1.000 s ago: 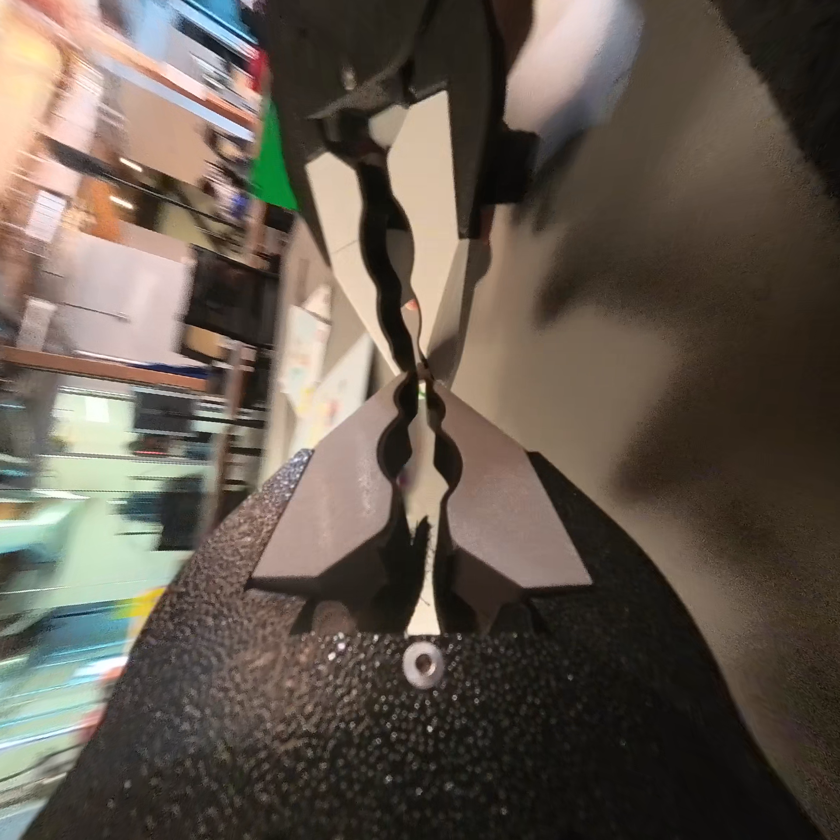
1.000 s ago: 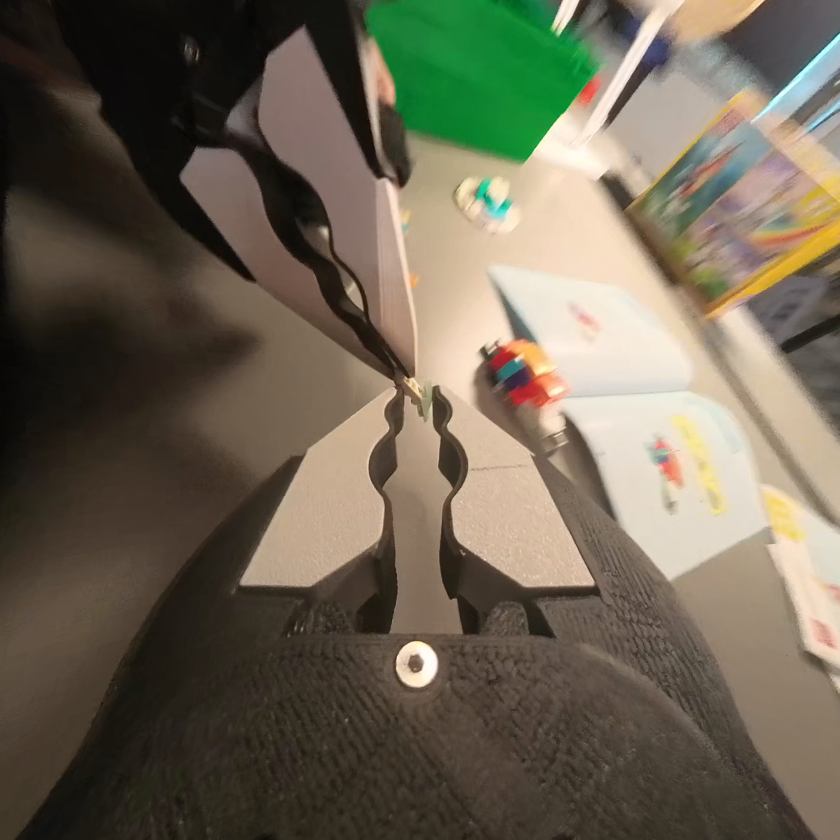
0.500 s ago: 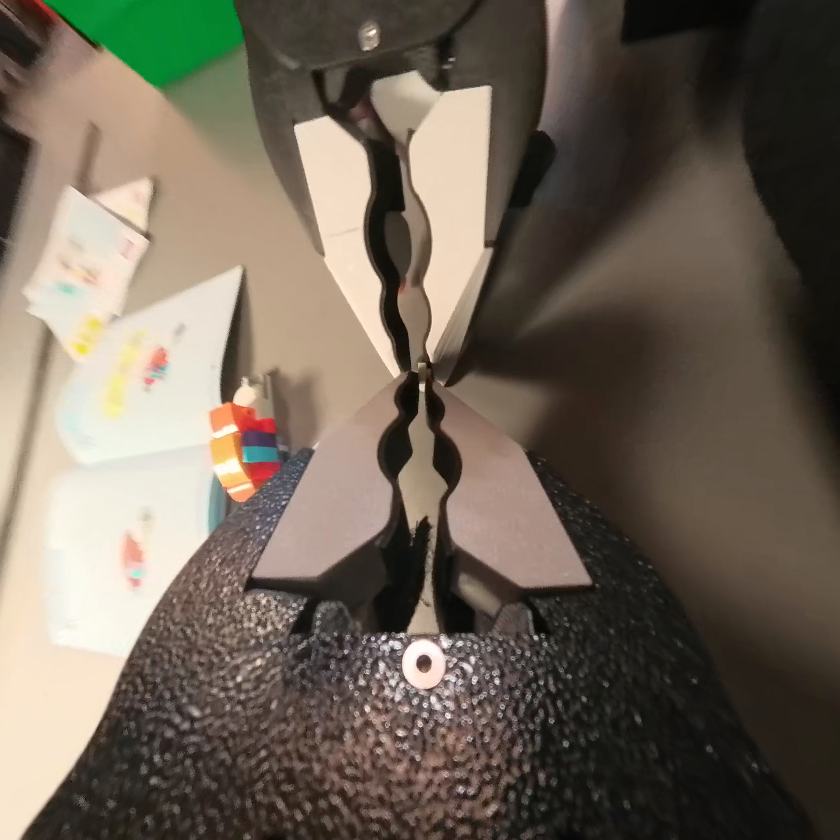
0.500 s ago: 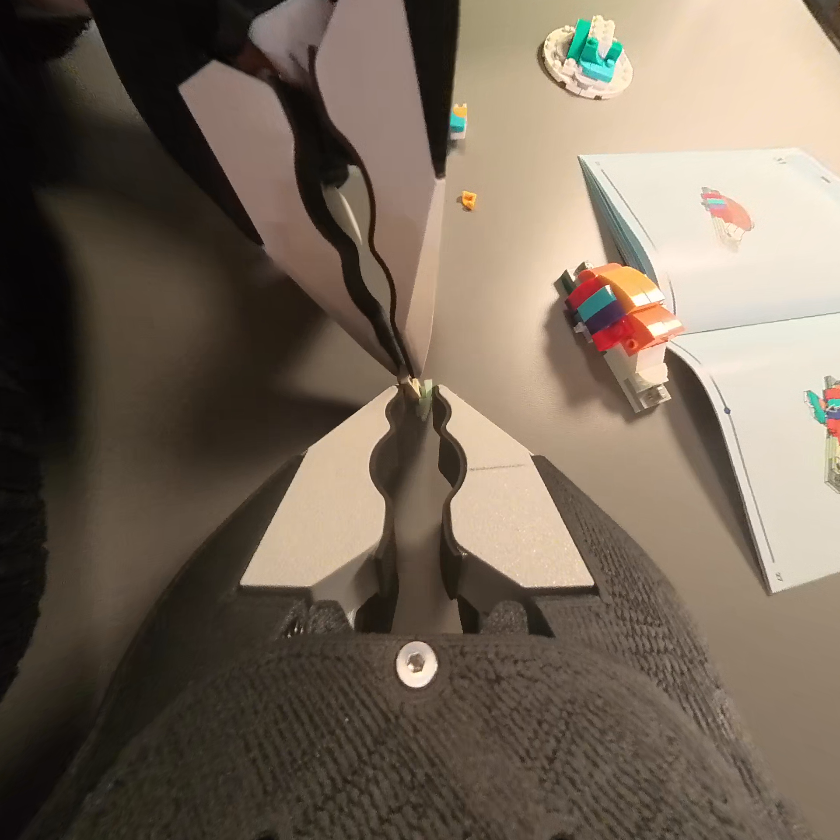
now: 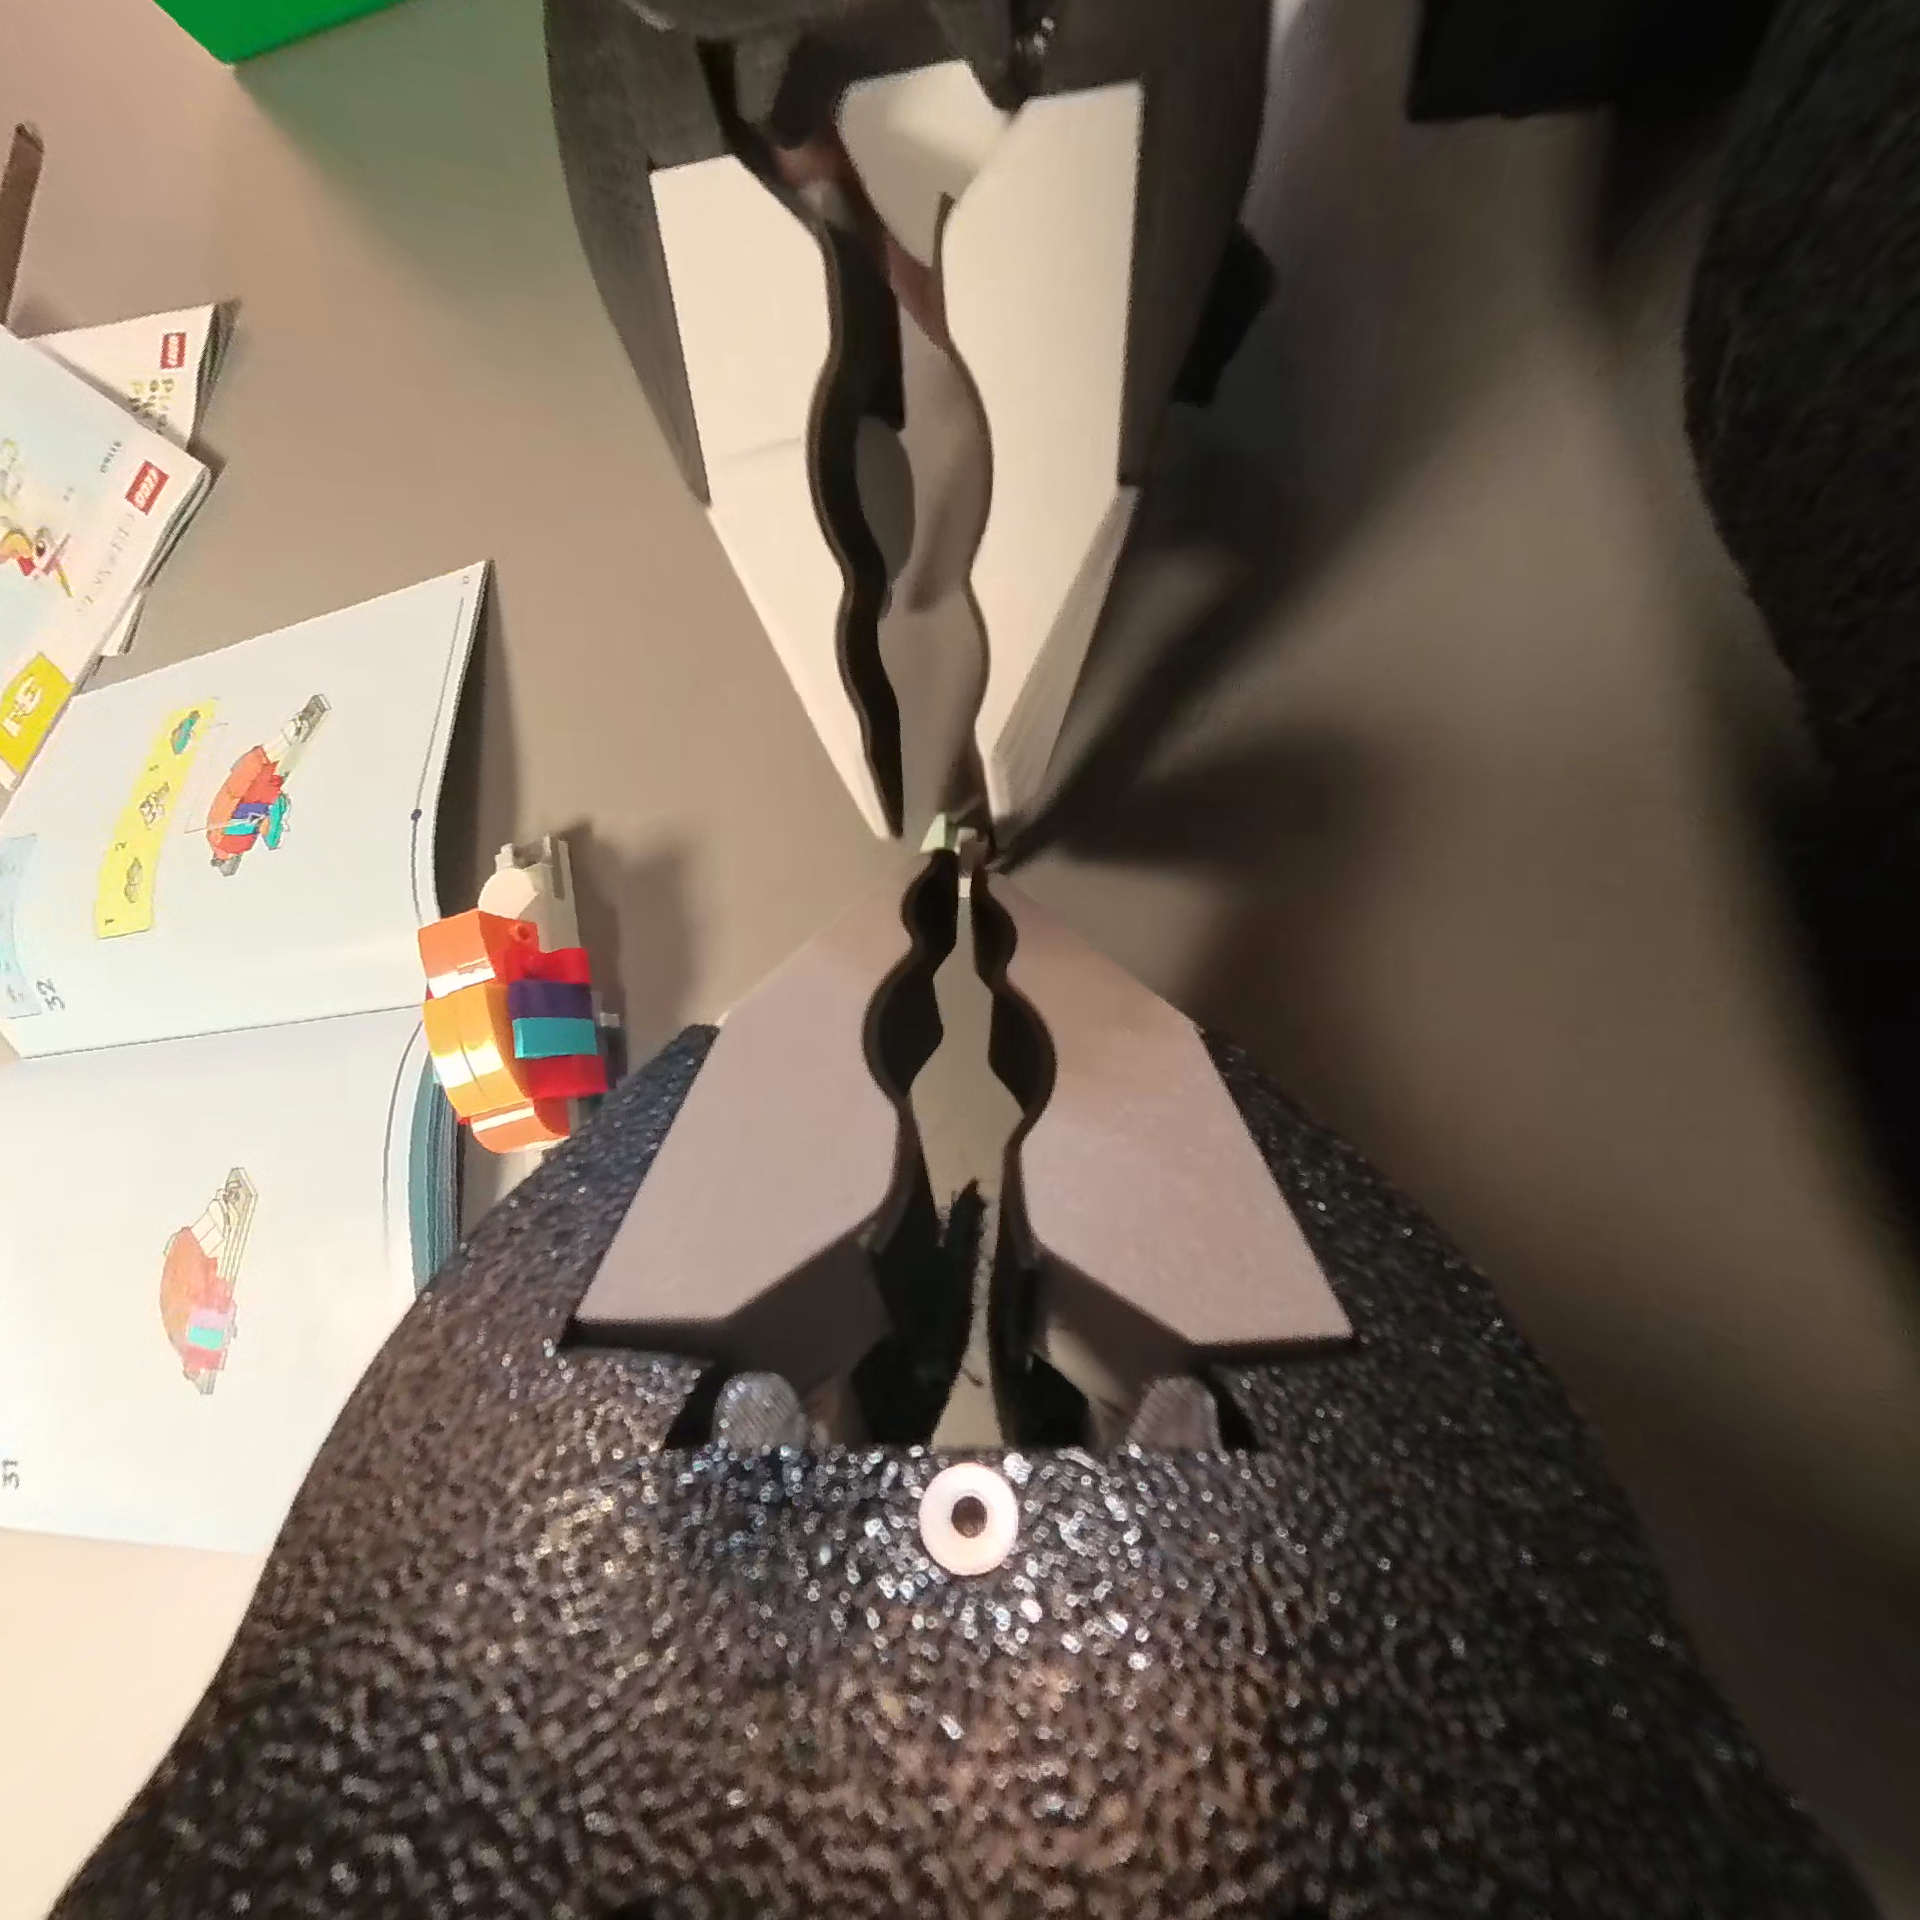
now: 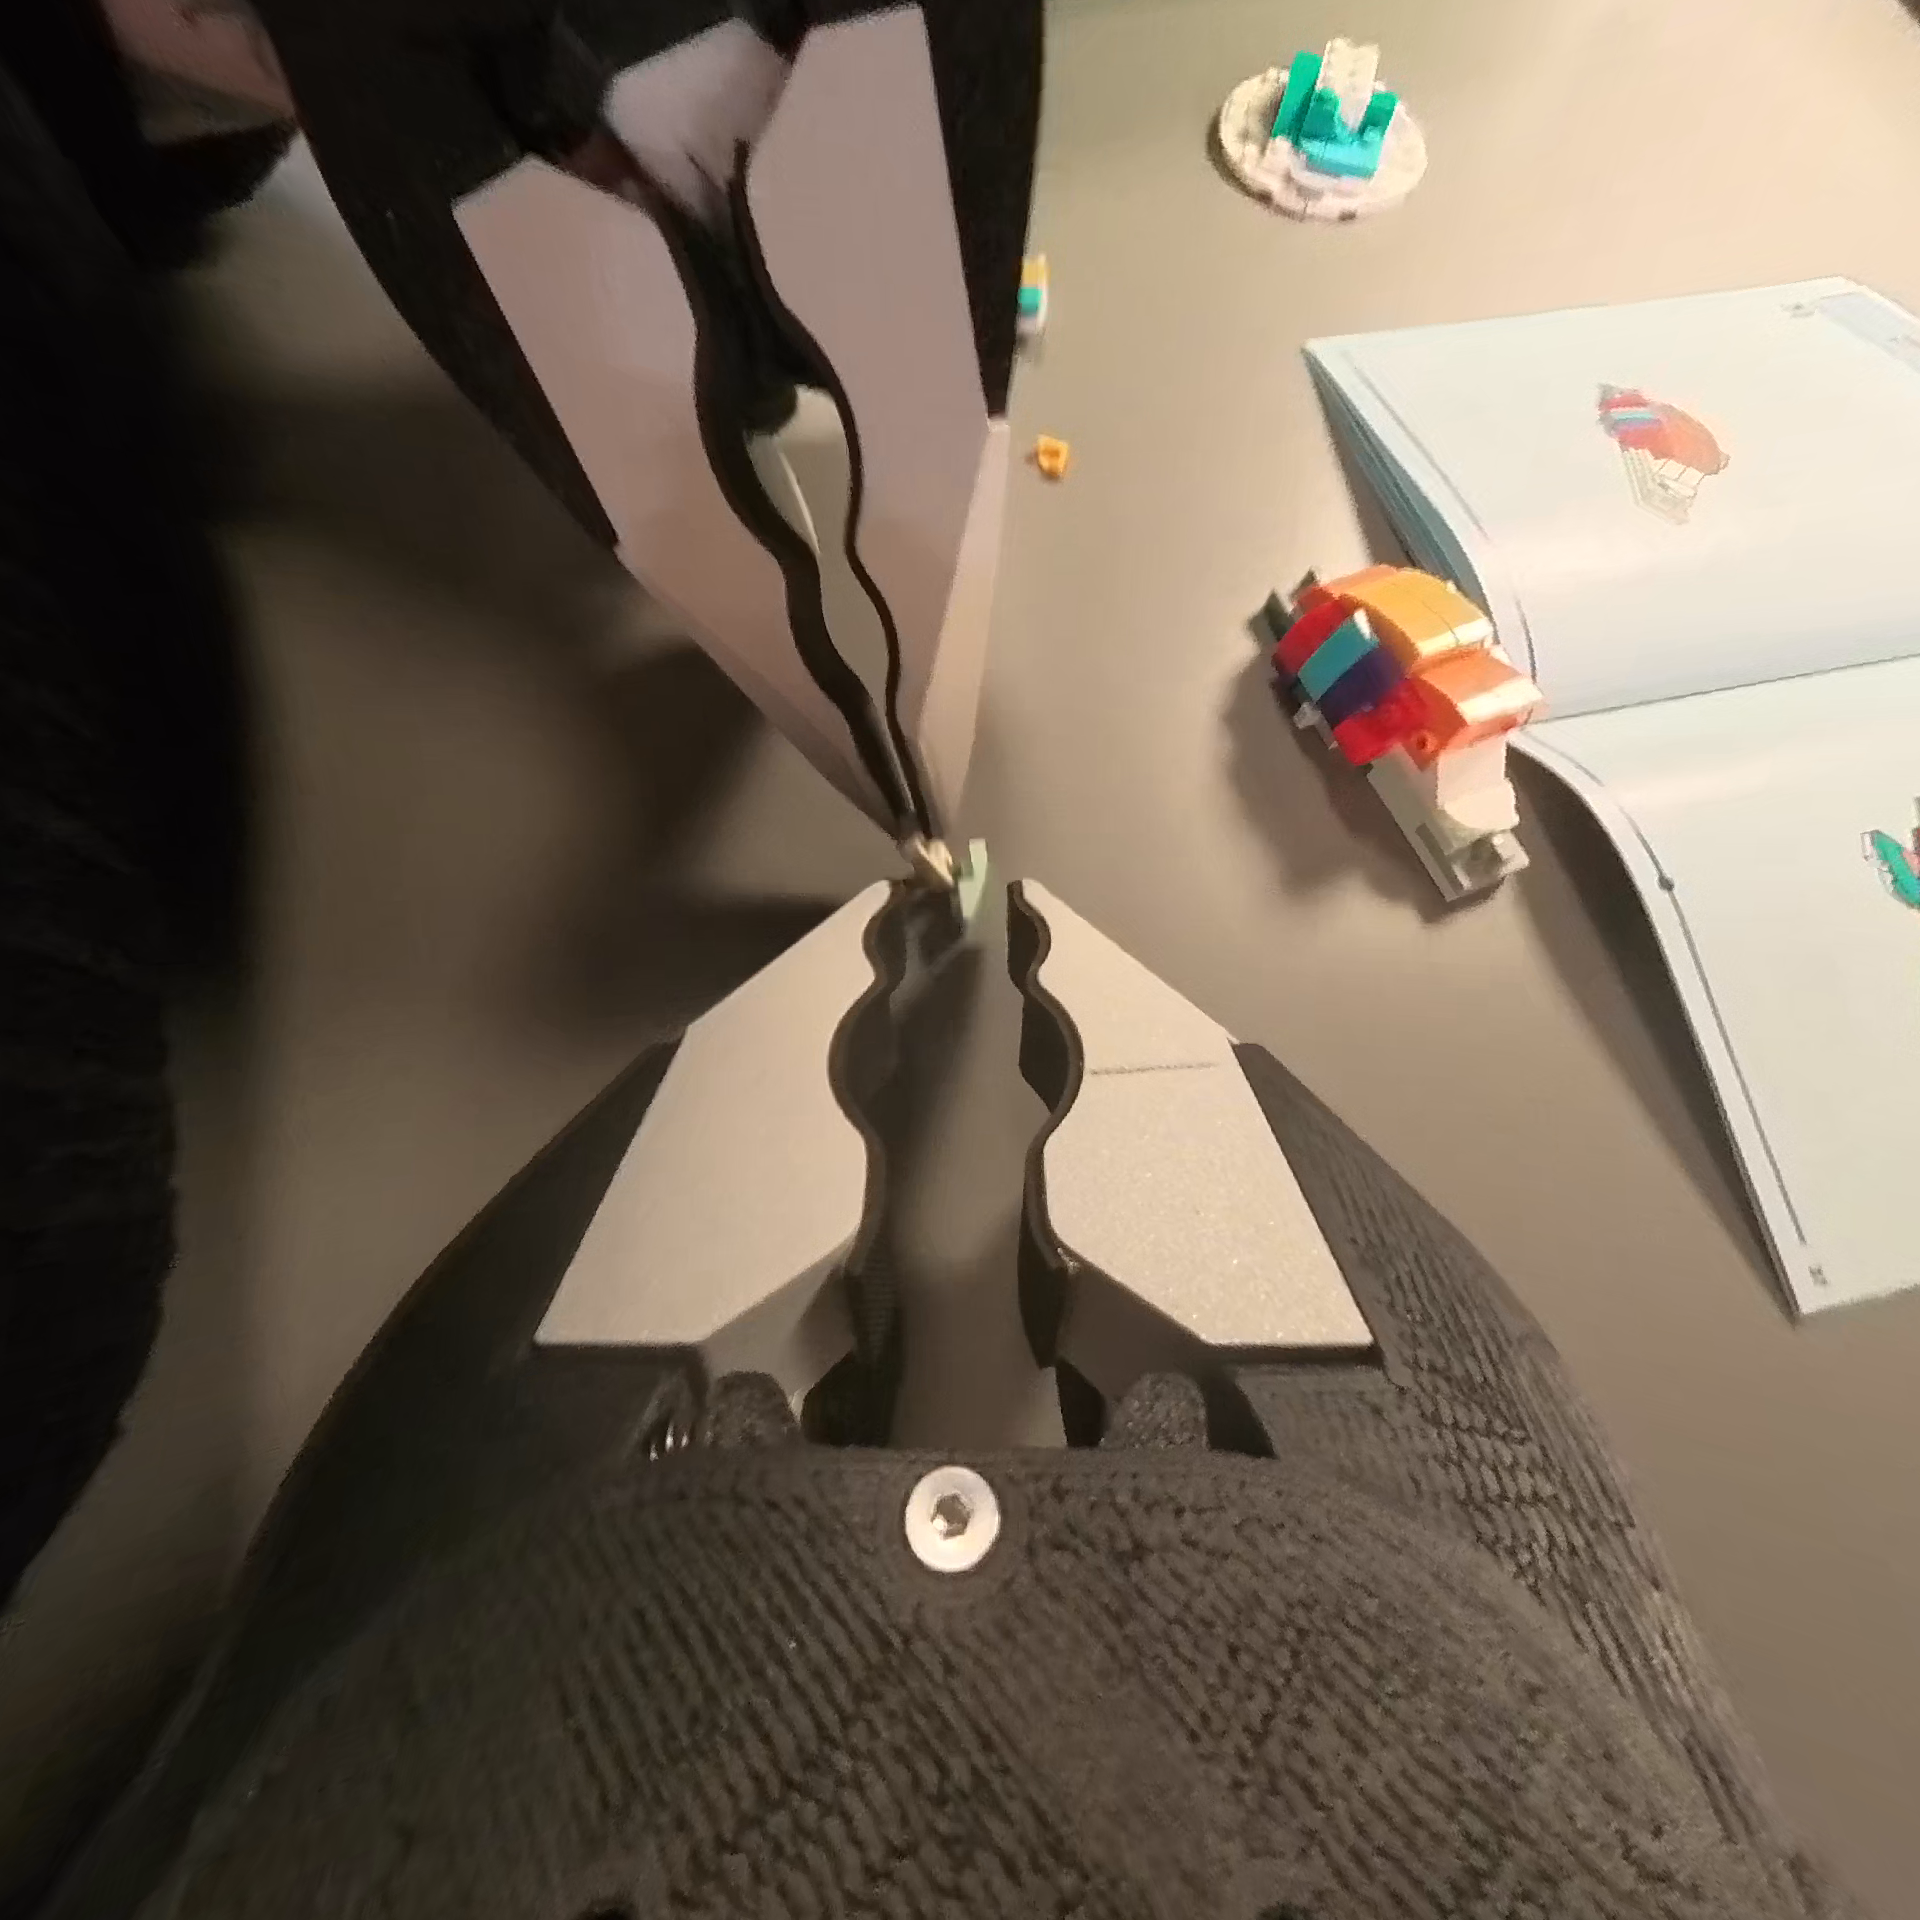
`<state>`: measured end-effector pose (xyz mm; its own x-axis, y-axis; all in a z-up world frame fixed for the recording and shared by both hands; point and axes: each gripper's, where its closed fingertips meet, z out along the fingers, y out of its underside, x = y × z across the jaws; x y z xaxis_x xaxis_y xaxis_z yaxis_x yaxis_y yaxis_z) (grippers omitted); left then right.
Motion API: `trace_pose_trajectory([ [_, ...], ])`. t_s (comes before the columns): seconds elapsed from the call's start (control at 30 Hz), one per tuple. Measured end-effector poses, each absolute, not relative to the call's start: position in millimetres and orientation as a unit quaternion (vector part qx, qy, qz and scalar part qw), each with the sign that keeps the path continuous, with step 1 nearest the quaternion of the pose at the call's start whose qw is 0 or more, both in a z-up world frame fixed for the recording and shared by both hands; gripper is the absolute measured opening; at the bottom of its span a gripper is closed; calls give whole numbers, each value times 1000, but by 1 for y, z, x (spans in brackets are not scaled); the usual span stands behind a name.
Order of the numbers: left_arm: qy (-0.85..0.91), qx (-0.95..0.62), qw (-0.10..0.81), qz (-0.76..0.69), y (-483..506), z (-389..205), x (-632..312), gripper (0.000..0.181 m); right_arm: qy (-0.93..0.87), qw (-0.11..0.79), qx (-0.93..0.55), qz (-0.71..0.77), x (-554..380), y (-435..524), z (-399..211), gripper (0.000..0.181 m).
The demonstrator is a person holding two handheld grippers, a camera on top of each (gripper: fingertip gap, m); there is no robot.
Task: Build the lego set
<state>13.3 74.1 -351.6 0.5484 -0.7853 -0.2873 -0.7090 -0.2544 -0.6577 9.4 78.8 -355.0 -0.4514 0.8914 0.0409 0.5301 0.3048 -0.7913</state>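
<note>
R tongs (image 6: 951, 888) sit wider apart at the tips than half a sec ago; both views now look more squarely down at the bench (image 6: 1143, 935). A pale green piece (image 6: 977, 878) stands in the gap betw. the R tips, nearer the right-hand one. Pinched or not, can't tell for sure, but space shows on the other side.

L tongs (image 5: 954, 883) meet the R tongs tip to tip, nearly closed and clamped on a tiny tan piece (image 6: 925, 860) that touches the green piece. Both pieces are held up off the bench.

In the R wrist view, an orange-red brick model (image 6: 1392, 675) w/ teal and purple stripes and a white end lies on the bench, right of the R tips. It's just beside an open instr. booklet (image 6: 1662, 520). Ahead of the tips, behind the L tongs, lie a small yellow bit (image 6: 1051, 455) and a teal-and-yellow brick (image 6: 1032, 296). Further ahead-right is a round white base w/ teal bricks (image 6: 1320, 145). In the L wrist view, closed leaflets (image 5: 104, 447) lie far left of the L tongs, past the booklet.
</note>
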Motion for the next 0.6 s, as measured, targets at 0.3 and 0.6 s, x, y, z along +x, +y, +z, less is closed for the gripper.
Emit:
trace_pose_trajectory([
  [0.3,477,-788,386,-43,73,-352,14,1,-781,223,-450,372,8,82,-358,10],
  [0.6,495,-774,395,-11,73,-353,13,1,-790,238,-432,364,7,80,-358,4],
])
